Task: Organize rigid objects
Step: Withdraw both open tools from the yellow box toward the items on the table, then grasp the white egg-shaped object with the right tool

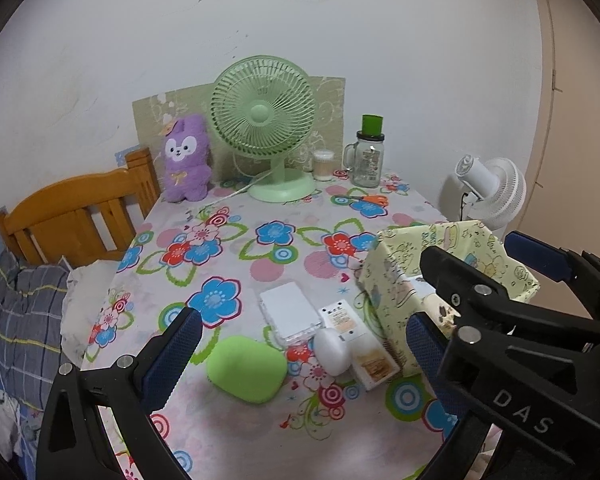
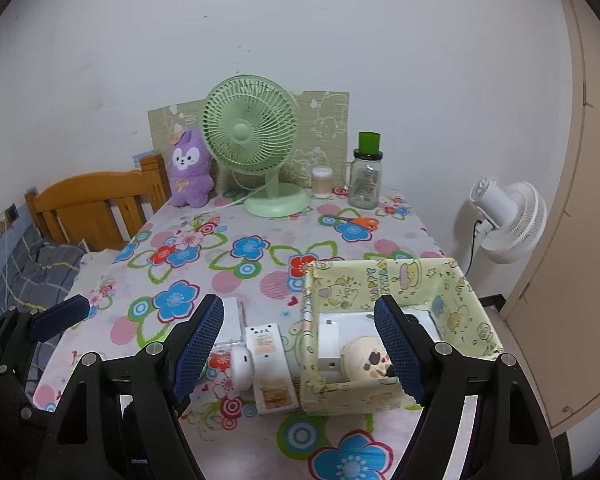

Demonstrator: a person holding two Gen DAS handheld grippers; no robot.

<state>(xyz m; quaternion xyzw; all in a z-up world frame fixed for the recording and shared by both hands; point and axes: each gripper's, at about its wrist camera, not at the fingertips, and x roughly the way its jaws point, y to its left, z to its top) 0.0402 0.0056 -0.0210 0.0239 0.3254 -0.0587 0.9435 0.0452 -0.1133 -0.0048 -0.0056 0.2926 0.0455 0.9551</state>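
Note:
On the floral tablecloth (image 1: 236, 264) lie a green rounded case (image 1: 247, 369), a white power bank (image 1: 290, 312), a white egg-shaped case (image 1: 332, 350) and a white flat box (image 1: 360, 344). A yellow cartoon-print box (image 2: 384, 280) at the right holds a white charger (image 2: 329, 344) and a round cream skull-face item (image 2: 370, 358). My left gripper (image 1: 300, 356) is open above the green case and the white items. My right gripper (image 2: 300, 348) is open above the near left part of the yellow box; it also shows in the left wrist view (image 1: 488, 256).
A green desk fan (image 1: 264, 124), a purple plush (image 1: 186, 160), a small jar (image 1: 323, 165), a glass mug jar with green lid (image 1: 367, 158) and orange scissors (image 1: 370, 199) stand at the table's back. A wooden bed frame (image 1: 72, 212) is left, a white fan (image 2: 508, 216) right.

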